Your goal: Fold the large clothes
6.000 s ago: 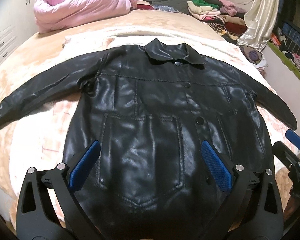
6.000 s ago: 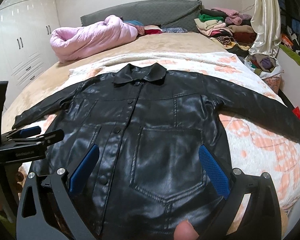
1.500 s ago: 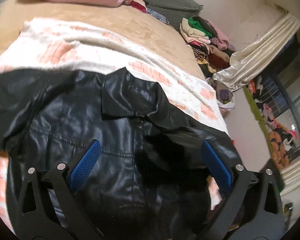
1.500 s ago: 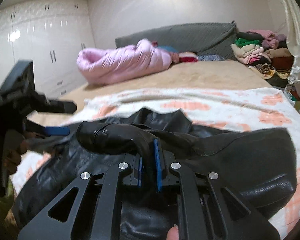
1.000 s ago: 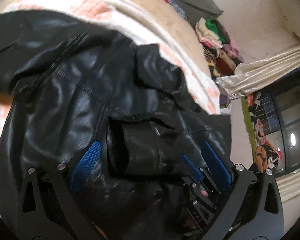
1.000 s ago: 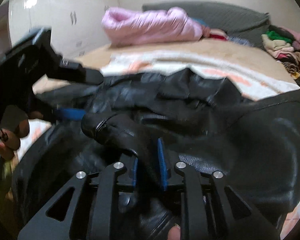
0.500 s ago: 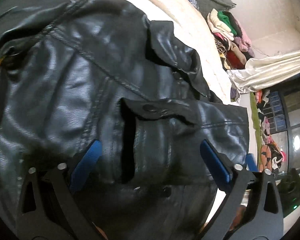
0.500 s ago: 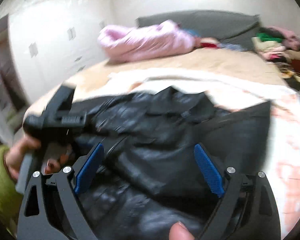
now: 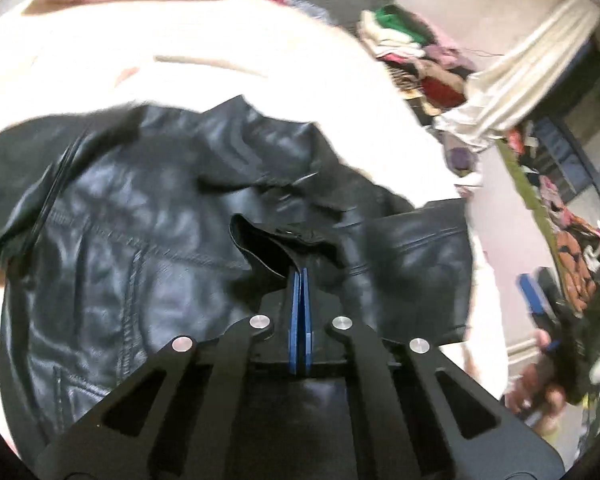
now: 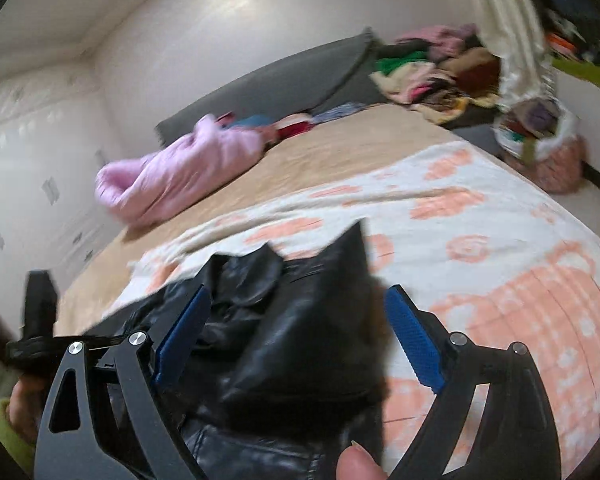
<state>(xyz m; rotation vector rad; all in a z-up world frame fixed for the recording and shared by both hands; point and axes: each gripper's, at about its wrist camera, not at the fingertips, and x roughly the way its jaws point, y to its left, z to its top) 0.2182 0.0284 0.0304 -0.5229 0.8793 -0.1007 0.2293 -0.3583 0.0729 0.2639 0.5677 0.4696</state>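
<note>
A black leather jacket (image 9: 140, 240) lies front up on the bed, its right sleeve folded in over the chest. My left gripper (image 9: 300, 272) is shut, and a tented fold of that sleeve's cuff (image 9: 260, 240) is pinched at its pad tips. In the right wrist view the left gripper (image 10: 40, 320) shows at the far left, held by a hand in a green sleeve. My right gripper (image 10: 298, 296) hovers above the jacket's (image 10: 300, 352) folded shoulder. Its jaws stand wide and are closing slightly, with the pads clear of the leather.
The jacket rests on a white and peach blanket (image 10: 500, 280) over the tan bed. A pink quilt (image 10: 180, 168) lies near the grey headboard. Piled clothes (image 10: 440, 68) and a full bag (image 10: 540, 140) stand at the far right. White wardrobes (image 10: 28, 160) line the left.
My left gripper has closed from wide open onto the folded sleeve's cuff. My right gripper let go of the sleeve, opened wide and drew back to the right and upward.
</note>
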